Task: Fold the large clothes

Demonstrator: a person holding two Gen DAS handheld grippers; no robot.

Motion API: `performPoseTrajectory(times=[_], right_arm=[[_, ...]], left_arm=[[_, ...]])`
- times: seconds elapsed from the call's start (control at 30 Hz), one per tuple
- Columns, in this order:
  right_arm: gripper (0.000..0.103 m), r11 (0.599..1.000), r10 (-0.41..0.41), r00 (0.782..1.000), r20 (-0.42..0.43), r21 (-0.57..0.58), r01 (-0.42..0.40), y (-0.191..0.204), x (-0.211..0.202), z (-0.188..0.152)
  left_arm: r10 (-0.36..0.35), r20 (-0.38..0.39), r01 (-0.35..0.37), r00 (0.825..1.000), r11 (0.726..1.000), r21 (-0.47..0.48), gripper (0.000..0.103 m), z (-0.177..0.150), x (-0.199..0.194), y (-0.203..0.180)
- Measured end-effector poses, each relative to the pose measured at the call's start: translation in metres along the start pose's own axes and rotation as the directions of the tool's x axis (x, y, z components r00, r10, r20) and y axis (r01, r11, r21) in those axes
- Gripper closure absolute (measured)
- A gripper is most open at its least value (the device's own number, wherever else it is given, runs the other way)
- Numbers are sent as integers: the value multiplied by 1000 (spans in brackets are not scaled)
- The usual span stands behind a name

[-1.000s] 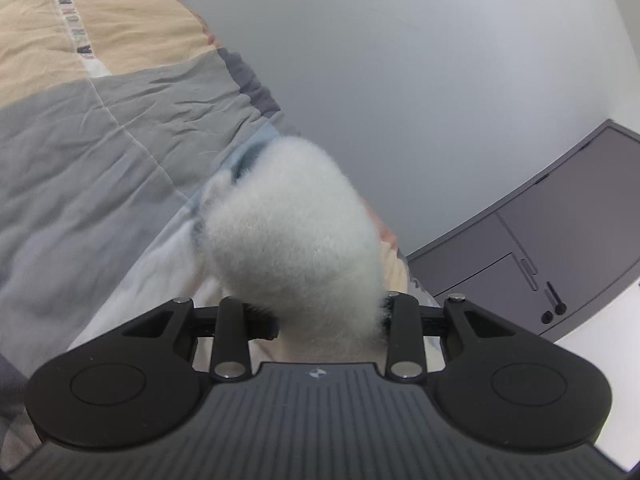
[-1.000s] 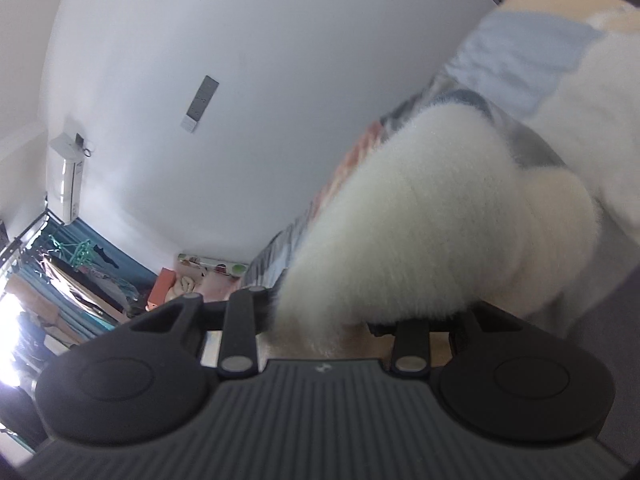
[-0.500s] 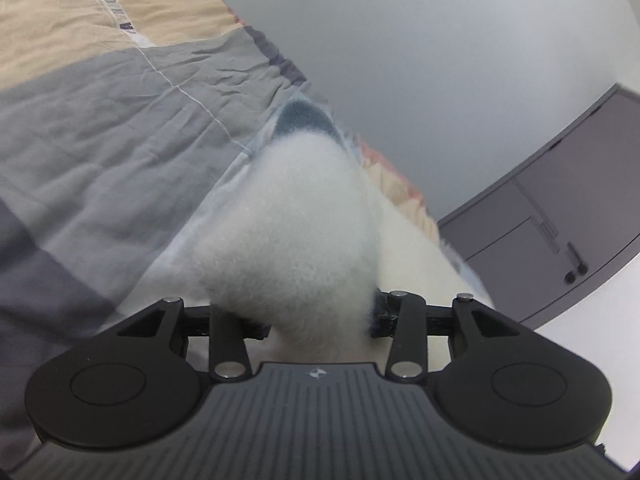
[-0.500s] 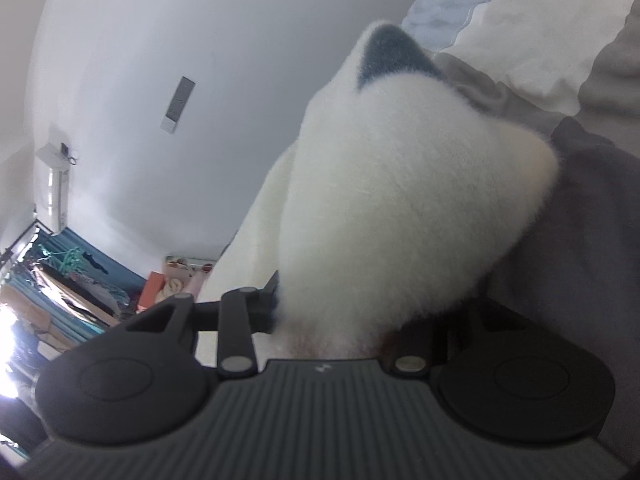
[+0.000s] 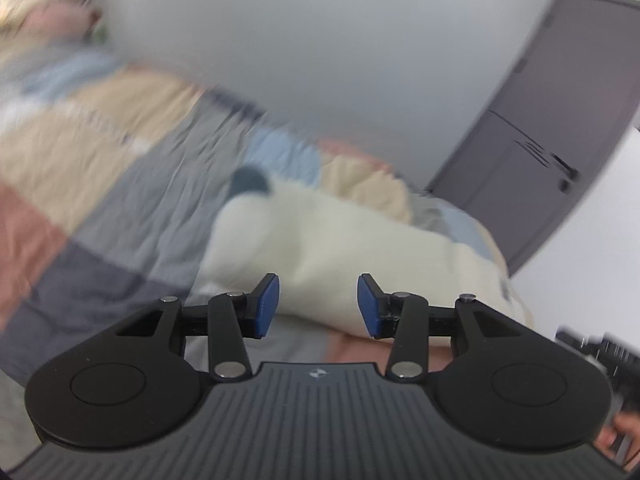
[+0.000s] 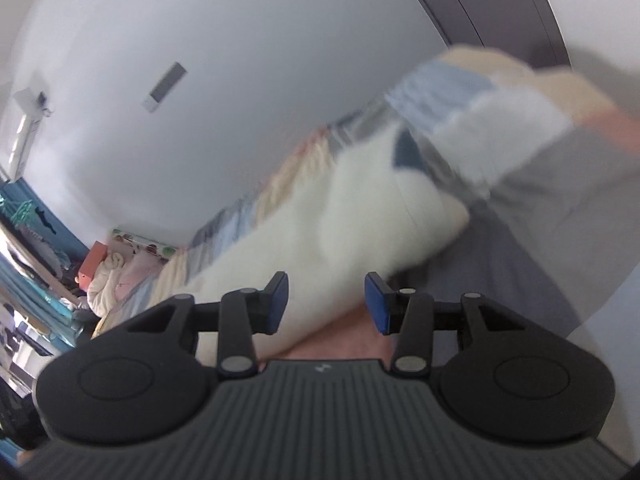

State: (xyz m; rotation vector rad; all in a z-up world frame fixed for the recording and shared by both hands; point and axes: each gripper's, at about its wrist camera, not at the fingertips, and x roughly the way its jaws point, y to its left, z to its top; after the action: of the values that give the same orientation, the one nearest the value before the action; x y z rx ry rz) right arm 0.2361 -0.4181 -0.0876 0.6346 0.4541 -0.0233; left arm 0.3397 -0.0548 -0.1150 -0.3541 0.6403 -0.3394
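Note:
A fluffy white garment [image 5: 340,240] with a dark blue patch [image 5: 250,182] lies on the patchwork bed cover [image 5: 132,216]. My left gripper [image 5: 317,306] is open and empty, just short of the garment's near edge. In the right wrist view the same garment [image 6: 352,216] stretches along the bed, its blue patch [image 6: 406,152] at the far end. My right gripper [image 6: 326,304] is open and empty, over the garment's near edge. Both views are blurred by motion.
The bed runs along a white wall [image 5: 340,48]. A grey cabinet [image 5: 532,160] stands at its far end. The other gripper and a hand [image 5: 608,376] show at the right edge. Cluttered shelves and a stuffed toy [image 6: 108,280] lie at the left.
Both grippers were shut on the fluffy garment; both have let go, opened and pulled back. The garment now lies on the bed.

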Motion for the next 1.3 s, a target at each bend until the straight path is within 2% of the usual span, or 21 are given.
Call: performPoseTrajectory(times=[0.17,0.27,0.4,0.5,0.7,0.9,1.03,1.17,1.3], right_arm=[[57,987,59,994,89,-152,-45,61,-62,19],[57,973,84,985,151,-228,-48,93,-96,21],[57,953,119,975,189,-296,-59,122,-133,12],[57,942,112,978,178,-331,-48,135,-151,1],[57,933,85,988,127,-358,-35,140,-169,-28],[57,938,65,993,95,-345,-29,135,-184,-58],[57,932,27,994,105,-362,13,134,-196,-76],[57,932,2,994,112,-361,39,130,-200,-92],[57,911,-9,991,133,-407,63,130,-203,-107]], left_arm=[[-61,80,49,995,988,146,54,10,-72,-53],[-95,96,72,991,972,226,53,9,-106,-80],[-98,137,52,986,949,310,53,-2,-143,-104],[-97,155,36,983,935,354,53,-14,-162,-112],[-106,178,33,978,927,374,53,-41,-200,-112],[-132,202,55,970,936,349,53,-65,-228,-101],[-100,228,11,969,932,361,52,-82,-238,-98],[-106,220,15,970,925,380,49,-94,-239,-98],[-100,215,11,972,925,379,45,-103,-239,-94]])
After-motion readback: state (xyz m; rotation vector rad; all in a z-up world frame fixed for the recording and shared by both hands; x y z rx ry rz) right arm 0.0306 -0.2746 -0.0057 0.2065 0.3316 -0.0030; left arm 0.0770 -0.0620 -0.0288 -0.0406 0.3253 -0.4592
